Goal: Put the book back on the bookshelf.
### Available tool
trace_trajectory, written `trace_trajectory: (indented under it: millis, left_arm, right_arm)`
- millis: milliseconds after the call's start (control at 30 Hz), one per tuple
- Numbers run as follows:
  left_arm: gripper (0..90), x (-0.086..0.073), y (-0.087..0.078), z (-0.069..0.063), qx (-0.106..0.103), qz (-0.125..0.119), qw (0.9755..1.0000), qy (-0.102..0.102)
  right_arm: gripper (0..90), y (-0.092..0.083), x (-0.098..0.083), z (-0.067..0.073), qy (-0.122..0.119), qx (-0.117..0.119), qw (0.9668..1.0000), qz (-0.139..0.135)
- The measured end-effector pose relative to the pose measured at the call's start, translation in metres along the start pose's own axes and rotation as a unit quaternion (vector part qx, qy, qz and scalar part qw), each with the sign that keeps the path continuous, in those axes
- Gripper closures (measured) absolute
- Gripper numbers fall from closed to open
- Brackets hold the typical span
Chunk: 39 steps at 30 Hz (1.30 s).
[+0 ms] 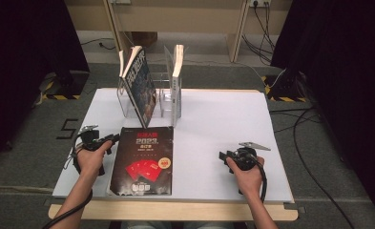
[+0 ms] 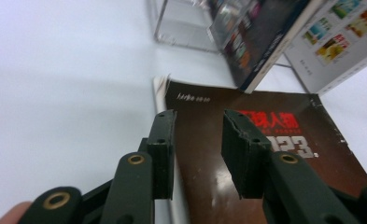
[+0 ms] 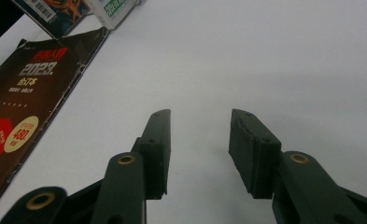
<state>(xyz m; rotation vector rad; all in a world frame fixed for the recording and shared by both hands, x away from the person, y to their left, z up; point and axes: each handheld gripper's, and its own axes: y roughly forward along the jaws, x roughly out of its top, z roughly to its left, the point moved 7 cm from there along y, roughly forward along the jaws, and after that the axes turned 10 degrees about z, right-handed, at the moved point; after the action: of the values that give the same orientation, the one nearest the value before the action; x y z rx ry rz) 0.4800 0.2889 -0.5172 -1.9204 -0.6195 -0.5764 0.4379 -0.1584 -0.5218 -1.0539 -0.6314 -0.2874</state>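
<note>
A dark brown book [image 1: 143, 161] with red and white cover print lies flat on the white table top [image 1: 213, 124], near the front left. My left gripper [image 1: 112, 139] is open at the book's upper left corner; in the left gripper view its jaws [image 2: 197, 122] straddle the book's left edge [image 2: 204, 154] with nothing clamped. My right gripper [image 1: 222, 155] stands open over bare table to the right of the book [image 3: 17, 107], its jaws [image 3: 199, 116] empty.
A clear acrylic book rack [image 1: 159, 98] stands at the back of the table. A dark-covered book [image 1: 140, 86] leans in it at the left and a pale book [image 1: 176, 83] stands upright at the right. Cables run over the floor on the right.
</note>
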Motion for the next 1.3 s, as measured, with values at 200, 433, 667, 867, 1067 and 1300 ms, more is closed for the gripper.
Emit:
trace_trajectory:
  millis: [200, 433, 667, 867, 1067, 1300]
  left_arm:
    - [67.3, -0.007, 0.008, 0.006, 0.003, 0.016, 0.9999, -0.001]
    - [66.0, -0.015, 0.016, 0.005, 0.003, 0.040, 0.9992, 0.007]
    - [69.3, -0.016, 0.017, 0.006, 0.011, 0.059, 0.9979, 0.024]
    - [72.6, -0.019, 0.016, 0.005, 0.024, 0.051, 0.9971, 0.051]
    - [75.5, -0.021, 0.015, 0.003, 0.031, 0.057, 0.9958, 0.064]
    - [75.5, -0.021, 0.015, 0.004, 0.025, 0.057, 0.9970, 0.047]
  right_arm:
    - [65.8, 0.007, 0.001, 0.004, 0.002, -0.001, 0.9997, 0.025]
    - [67.9, 0.013, 0.000, 0.008, -0.004, 0.000, 0.9994, 0.035]
    - [67.9, 0.015, 0.002, 0.014, -0.005, 0.006, 0.9992, 0.040]
    - [68.0, 0.017, 0.003, 0.019, -0.012, 0.011, 0.9989, 0.045]
    - [68.2, 0.020, 0.003, 0.026, -0.019, 0.018, 0.9984, 0.050]
    - [68.8, 0.032, 0.003, 0.044, -0.032, 0.028, 0.9971, 0.063]
